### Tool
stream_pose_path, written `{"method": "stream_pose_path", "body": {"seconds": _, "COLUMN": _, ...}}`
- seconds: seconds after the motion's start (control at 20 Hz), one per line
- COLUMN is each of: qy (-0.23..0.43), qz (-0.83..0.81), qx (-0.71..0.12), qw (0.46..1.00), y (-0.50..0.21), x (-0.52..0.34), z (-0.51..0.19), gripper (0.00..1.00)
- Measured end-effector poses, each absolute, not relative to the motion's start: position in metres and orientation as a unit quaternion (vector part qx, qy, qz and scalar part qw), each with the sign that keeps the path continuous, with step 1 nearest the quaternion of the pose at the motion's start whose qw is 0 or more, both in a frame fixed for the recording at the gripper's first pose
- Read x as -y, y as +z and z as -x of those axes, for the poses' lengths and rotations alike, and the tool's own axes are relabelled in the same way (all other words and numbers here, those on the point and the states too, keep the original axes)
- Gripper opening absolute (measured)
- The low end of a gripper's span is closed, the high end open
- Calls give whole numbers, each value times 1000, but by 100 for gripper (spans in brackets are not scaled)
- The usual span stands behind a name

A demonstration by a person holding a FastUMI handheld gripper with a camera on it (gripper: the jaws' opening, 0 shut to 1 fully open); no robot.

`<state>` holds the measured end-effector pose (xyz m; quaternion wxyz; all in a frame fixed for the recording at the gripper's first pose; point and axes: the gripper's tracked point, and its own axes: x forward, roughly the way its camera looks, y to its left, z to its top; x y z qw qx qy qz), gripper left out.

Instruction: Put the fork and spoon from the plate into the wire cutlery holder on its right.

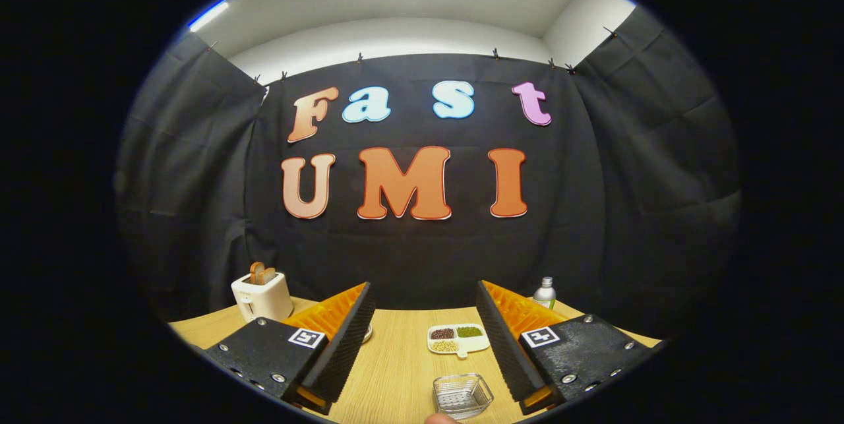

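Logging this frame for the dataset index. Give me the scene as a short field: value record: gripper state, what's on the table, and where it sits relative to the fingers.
hand-held gripper: open, fingers spread wide, nothing between them touched
surface: wooden table
between fingers, near: clear glass dish, looks empty
between fingers, farther: white divided tray with three sorts of grains or beans
beyond left finger: white toaster with bread slices sticking up
beyond right finger: small bottle, upright
partly hidden behind left finger: a pale rim, cannot tell what
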<state>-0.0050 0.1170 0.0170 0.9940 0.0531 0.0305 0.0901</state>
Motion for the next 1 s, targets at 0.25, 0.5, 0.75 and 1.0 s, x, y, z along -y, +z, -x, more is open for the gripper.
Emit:
{"method": "stream_pose_path", "body": {"seconds": 0.25, "qy": 142, "qz": -56, "qx": -61, "qw": 986, "y": 10, "x": -162, "z": 18, "gripper": 92}}
{"method": "stream_pose_path", "body": {"seconds": 0.5, "qy": 210, "qz": -59, "qx": -136, "qw": 967, "y": -24, "x": -231, "z": 41, "gripper": 93}}
{"method": "stream_pose_path", "body": {"seconds": 0.75, "qy": 232, "qz": -50, "qx": -211, "qw": 948, "y": -53, "x": -274, "z": 57, "gripper": 91}}
{"method": "stream_pose_path", "body": {"seconds": 1.0, "qy": 257, "qz": -31, "qx": -304, "qw": 917, "y": -101, "x": -320, "z": 85, "gripper": 91}}
